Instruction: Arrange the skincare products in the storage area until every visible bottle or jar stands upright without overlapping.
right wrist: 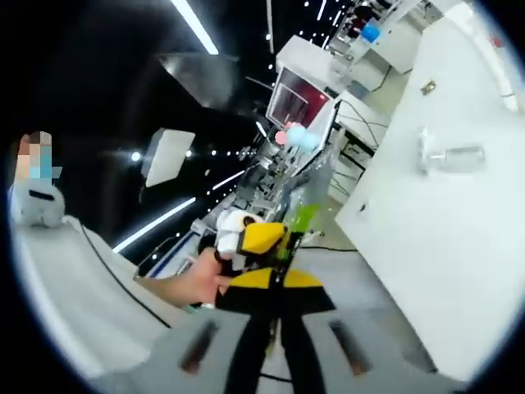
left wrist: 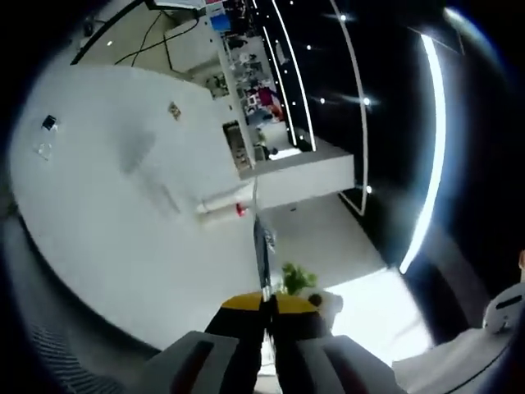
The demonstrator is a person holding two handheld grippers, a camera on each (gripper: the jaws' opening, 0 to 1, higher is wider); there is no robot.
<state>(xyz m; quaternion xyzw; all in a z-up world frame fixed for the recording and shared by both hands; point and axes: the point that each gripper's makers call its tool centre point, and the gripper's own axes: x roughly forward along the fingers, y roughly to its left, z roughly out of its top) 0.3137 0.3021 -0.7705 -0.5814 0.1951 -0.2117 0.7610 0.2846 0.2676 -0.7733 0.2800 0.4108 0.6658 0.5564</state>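
Left gripper view: jaws of the left gripper (left wrist: 264, 305) pressed together, pinching nothing, aimed across a white room. Right gripper view: right gripper (right wrist: 275, 283) closed too, empty, beside a hand (right wrist: 199, 281); skincare products impossible to make out.

White wall (left wrist: 123, 189) smooth, matt; jaws yellow-black plastic.

Dark room, glaring strip lights (edges warped).

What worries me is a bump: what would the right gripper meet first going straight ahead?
Probably the left gripper, held in a hand just past the tips of the right gripper, though depth is unclear.
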